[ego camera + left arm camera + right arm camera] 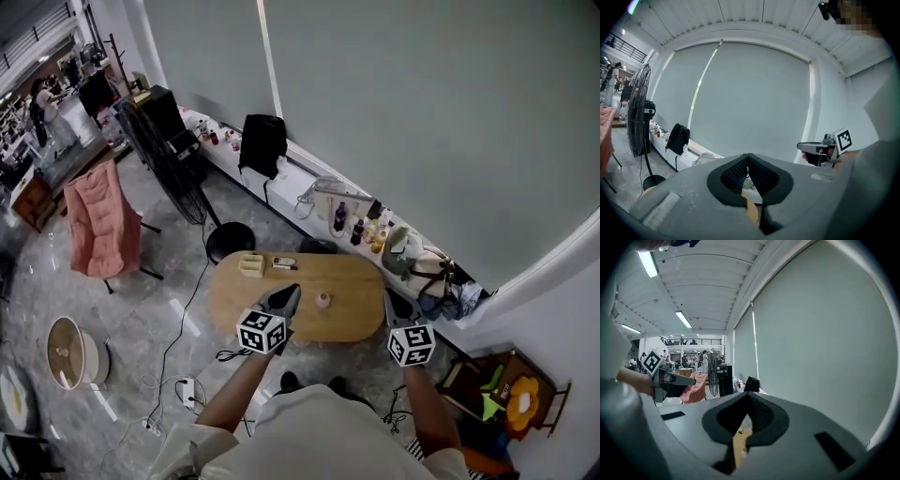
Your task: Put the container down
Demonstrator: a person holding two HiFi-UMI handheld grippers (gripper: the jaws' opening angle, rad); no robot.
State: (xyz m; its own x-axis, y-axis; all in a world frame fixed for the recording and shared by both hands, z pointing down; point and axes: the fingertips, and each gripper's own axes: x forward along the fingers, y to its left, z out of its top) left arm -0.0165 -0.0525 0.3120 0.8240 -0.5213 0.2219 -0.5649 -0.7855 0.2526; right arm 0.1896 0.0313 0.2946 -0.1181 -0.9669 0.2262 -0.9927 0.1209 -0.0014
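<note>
A small pinkish container [322, 300] stands on the oval wooden table [352, 281], near the middle, and nothing holds it. My left gripper [292, 292] hangs above the table's near edge, just left of the container, with its jaws shut and empty. Off the table's right end, my right gripper [389, 300] is also shut on nothing. In the left gripper view the jaws [748, 157] meet in front of the grey wall, and the right gripper [819, 149] shows at the right. The right gripper view has its shut jaws [749, 397] in the foreground and the left gripper [675, 379] at the left.
A beige box [250, 265] and a small dark item [284, 264] lie at the table's far left end. A black standing fan [173, 155], a pink jacket on a chair [98, 220], a sill with bottles [361, 225], bags [427, 272] and floor cables [187, 389] surround the table.
</note>
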